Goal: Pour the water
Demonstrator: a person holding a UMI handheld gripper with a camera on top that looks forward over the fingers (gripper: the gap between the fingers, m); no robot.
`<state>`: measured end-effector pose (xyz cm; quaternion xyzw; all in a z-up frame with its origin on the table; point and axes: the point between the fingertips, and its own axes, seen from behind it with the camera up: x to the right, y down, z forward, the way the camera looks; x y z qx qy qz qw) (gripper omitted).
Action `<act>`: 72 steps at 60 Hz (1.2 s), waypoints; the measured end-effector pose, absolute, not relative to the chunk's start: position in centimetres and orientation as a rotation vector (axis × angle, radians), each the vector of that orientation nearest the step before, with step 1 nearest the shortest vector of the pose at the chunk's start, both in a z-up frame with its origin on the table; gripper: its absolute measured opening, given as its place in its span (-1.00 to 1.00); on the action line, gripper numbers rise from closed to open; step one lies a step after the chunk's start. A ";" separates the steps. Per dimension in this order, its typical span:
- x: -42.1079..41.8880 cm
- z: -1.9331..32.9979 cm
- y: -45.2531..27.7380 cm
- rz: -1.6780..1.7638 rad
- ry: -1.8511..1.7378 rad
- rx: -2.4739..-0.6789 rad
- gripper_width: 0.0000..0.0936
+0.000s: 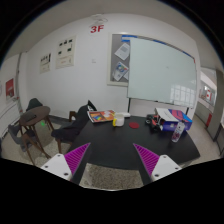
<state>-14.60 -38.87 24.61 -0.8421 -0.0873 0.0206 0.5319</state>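
My gripper [112, 158] is open, its two magenta pads [72, 158] spread wide above the near end of a dark table [115, 140]. Nothing stands between the fingers. Far beyond them, on the table's back part, is a small yellowish container [120, 119]. A clear bottle-like thing [179, 130] stands at the table's right side. Both are too small to make out in detail. A speckled grey patch [110, 176] lies low between the fingers, at the table's near edge.
A colourful flat box [102, 116] lies beside the yellowish container, with dark items [155, 124] and a box [172, 116] to the right. Chairs [35, 125] stand left of the table. A whiteboard [160, 70] hangs on the back wall.
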 end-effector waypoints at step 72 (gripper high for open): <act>34.5 5.6 -1.0 -0.100 0.079 -1.929 0.22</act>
